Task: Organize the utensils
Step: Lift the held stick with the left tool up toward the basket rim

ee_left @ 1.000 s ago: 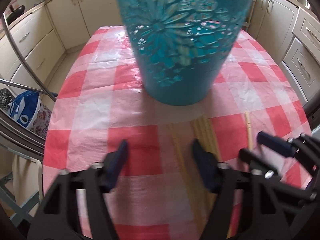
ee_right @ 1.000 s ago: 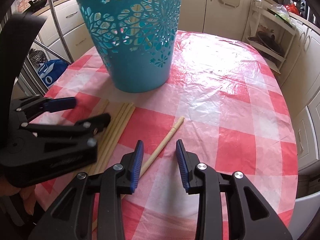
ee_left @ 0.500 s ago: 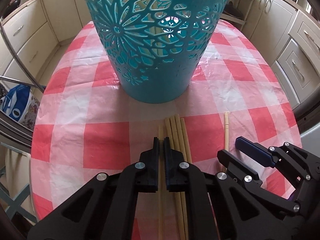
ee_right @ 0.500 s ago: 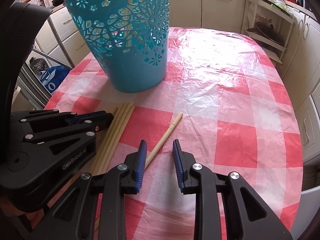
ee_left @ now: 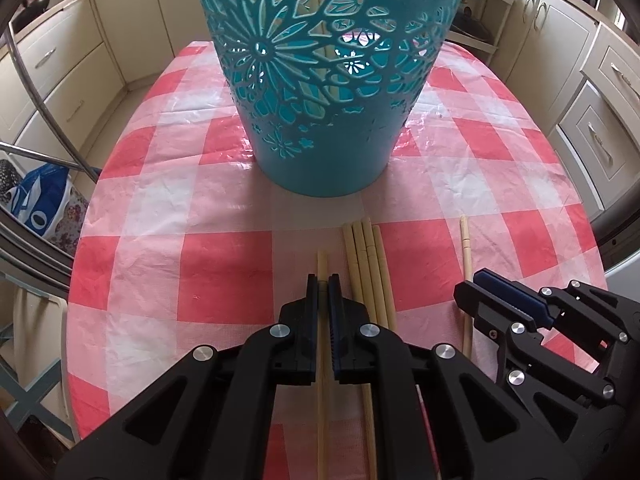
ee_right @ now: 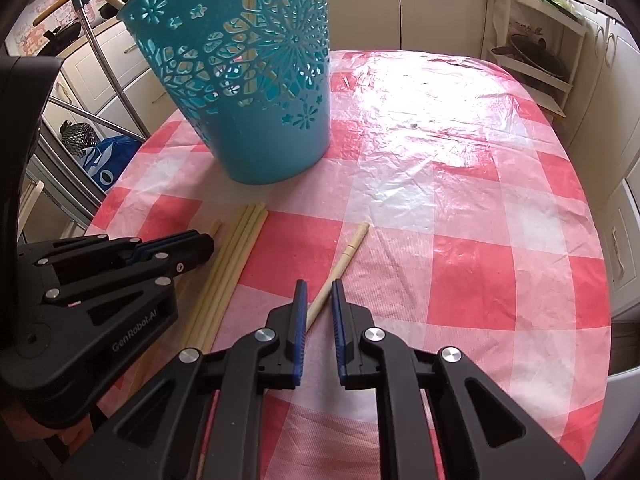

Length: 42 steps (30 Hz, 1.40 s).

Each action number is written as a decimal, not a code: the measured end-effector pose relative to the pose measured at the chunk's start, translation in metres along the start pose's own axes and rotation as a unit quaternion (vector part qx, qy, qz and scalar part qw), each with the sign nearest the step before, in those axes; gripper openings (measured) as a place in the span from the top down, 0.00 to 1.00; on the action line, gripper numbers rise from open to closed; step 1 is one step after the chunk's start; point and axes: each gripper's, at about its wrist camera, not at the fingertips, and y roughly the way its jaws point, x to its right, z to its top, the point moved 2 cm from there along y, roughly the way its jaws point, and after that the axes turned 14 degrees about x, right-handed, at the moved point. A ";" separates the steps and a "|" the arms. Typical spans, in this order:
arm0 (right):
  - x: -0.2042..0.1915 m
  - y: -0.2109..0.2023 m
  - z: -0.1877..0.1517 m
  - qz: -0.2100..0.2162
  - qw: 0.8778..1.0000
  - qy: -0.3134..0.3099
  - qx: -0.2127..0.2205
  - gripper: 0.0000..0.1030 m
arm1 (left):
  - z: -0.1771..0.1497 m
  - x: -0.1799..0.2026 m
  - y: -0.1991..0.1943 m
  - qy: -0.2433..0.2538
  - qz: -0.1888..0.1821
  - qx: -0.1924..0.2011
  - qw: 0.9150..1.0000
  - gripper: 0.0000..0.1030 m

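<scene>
A teal cut-out basket (ee_left: 324, 80) stands upright on the red-and-white checked table (ee_left: 160, 216); it also shows in the right wrist view (ee_right: 256, 92), with chopsticks inside. My left gripper (ee_left: 323, 278) is shut on a single bamboo chopstick (ee_left: 322, 264). Beside it lies a bundle of several chopsticks (ee_left: 366, 264), also seen in the right wrist view (ee_right: 236, 256). My right gripper (ee_right: 319, 286) has narrowly parted jaws either side of a lone chopstick (ee_right: 348, 254) lying on the table; no squeeze is visible. The right gripper also shows in the left wrist view (ee_left: 492, 292).
Cream kitchen cabinets (ee_left: 60, 76) ring the table. A blue patterned bag (ee_left: 40, 200) and a metal rack (ee_right: 92, 92) stand at the left. A shelf rack with pans (ee_right: 532, 52) stands at the back right. The table edge drops off close on both sides.
My left gripper went from open to shut on the single chopstick and pulled back from the basket. My right gripper narrowed its jaws around the lone chopstick.
</scene>
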 end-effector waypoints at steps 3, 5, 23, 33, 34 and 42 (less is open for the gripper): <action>0.000 0.000 0.000 0.001 1.000 -0.003 0.001 0.87 | 0.001 0.002 0.001 0.001 0.003 -0.001 1.000 0.94; 0.000 0.000 -0.001 0.002 1.000 -0.003 0.001 0.87 | 0.001 0.004 0.001 0.002 0.005 -0.001 1.000 0.94; 0.003 0.000 0.001 0.006 1.000 0.005 -0.001 0.88 | -0.007 -0.009 -0.010 -0.026 0.005 0.034 0.999 0.96; 0.005 0.001 0.002 0.008 1.000 0.013 -0.001 0.88 | -0.007 -0.034 -0.052 -0.072 -0.005 0.088 0.994 0.96; 0.004 0.002 0.002 0.007 1.000 0.012 0.000 0.88 | -0.006 -0.036 -0.058 -0.074 -0.004 0.092 0.993 0.96; 0.003 0.001 0.000 0.009 1.000 0.009 0.011 0.88 | 0.006 -0.048 -0.101 -0.093 0.004 0.123 0.988 0.96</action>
